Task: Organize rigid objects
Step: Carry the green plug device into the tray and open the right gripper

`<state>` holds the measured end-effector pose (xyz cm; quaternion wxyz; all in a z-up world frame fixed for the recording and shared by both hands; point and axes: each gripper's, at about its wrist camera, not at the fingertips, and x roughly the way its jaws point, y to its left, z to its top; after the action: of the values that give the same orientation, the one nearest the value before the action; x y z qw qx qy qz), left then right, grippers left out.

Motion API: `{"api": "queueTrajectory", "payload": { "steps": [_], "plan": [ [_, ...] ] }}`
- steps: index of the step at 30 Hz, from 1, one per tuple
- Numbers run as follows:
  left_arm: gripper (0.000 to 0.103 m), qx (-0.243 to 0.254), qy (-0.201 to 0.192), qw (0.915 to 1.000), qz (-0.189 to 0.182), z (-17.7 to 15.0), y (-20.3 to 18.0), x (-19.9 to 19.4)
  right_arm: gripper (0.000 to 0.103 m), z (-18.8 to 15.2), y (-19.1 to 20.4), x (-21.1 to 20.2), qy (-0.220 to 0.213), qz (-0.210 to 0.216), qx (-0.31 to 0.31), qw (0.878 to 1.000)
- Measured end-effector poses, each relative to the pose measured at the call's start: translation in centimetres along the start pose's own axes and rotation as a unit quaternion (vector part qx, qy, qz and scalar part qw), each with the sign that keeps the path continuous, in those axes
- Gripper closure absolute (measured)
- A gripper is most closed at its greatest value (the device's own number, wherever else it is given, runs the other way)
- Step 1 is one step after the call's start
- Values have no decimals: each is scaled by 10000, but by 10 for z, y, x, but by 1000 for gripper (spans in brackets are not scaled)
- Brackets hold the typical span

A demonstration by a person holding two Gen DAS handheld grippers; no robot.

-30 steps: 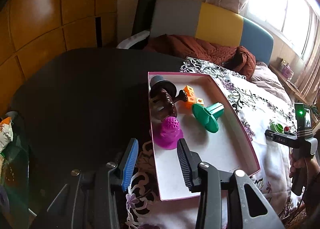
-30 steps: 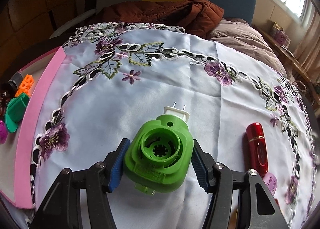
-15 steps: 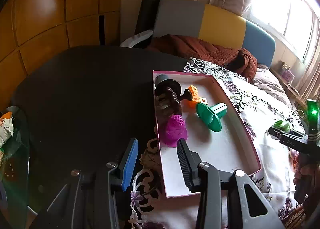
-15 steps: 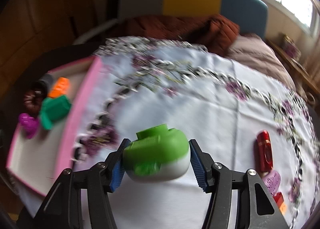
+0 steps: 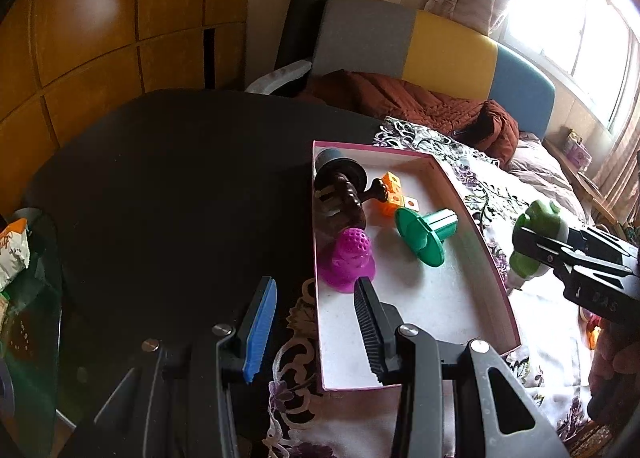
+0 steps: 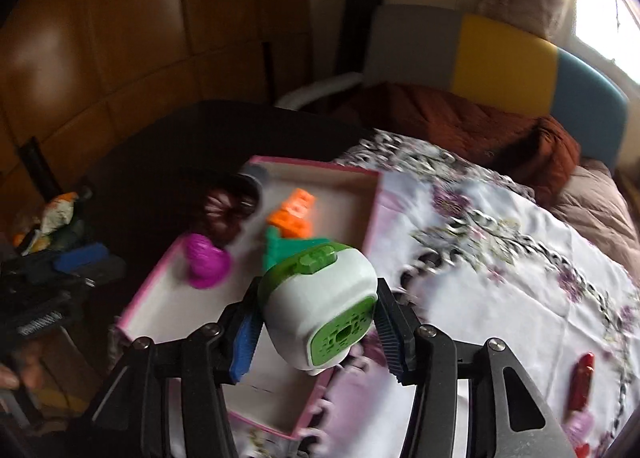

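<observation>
My right gripper (image 6: 318, 332) is shut on a green and white plug-in device (image 6: 320, 298) and holds it in the air just over the right edge of the pink-rimmed box (image 6: 372, 202). From the left wrist view the device (image 5: 538, 246) hangs right of the box (image 5: 494, 270). The box holds a magenta knobbly piece (image 5: 351, 260), a green flanged part (image 5: 424, 232), orange blocks (image 5: 394, 194) and a dark brown piece (image 5: 340, 198). My left gripper (image 5: 316, 322) is open and empty at the box's near left corner.
A dark round table (image 5: 180, 178) carries a white embroidered cloth (image 6: 520, 258). A red lipstick-like tube (image 6: 582, 382) lies on the cloth at the right. A snack bag (image 5: 14, 246) sits at the far left. A sofa with a brown blanket (image 5: 420, 106) stands behind.
My right gripper has lifted the green device off the cloth, tilted it and carried it left to the box's edge. My left gripper has stayed nearly still and open.
</observation>
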<state>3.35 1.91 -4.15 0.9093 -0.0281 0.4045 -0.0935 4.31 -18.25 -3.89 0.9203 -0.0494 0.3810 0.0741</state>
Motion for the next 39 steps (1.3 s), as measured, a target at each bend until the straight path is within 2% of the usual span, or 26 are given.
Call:
{"api": "queueTrajectory", "payload": {
  "steps": [5,10,14,19,26,39],
  "plan": [
    [63,-75,-9,10000,57,0,6,0,51,8,25,7,50,465,-163,9988],
    [63,-146,37,9998,115,-2,14,2,51,12,52,33,558,1183,-388,9906],
    [63,-197,78,9997,131,-3,19,5,51,11,67,74,1031,1012,-569,9879],
    [63,-189,108,9997,149,-4,20,8,51,14,63,102,1027,570,-424,9922],
    [63,-280,139,9993,213,-4,23,11,44,15,69,88,684,475,-498,9953],
    [63,-150,69,9995,287,-4,15,5,35,10,74,59,281,184,-713,9969]
  ]
}}
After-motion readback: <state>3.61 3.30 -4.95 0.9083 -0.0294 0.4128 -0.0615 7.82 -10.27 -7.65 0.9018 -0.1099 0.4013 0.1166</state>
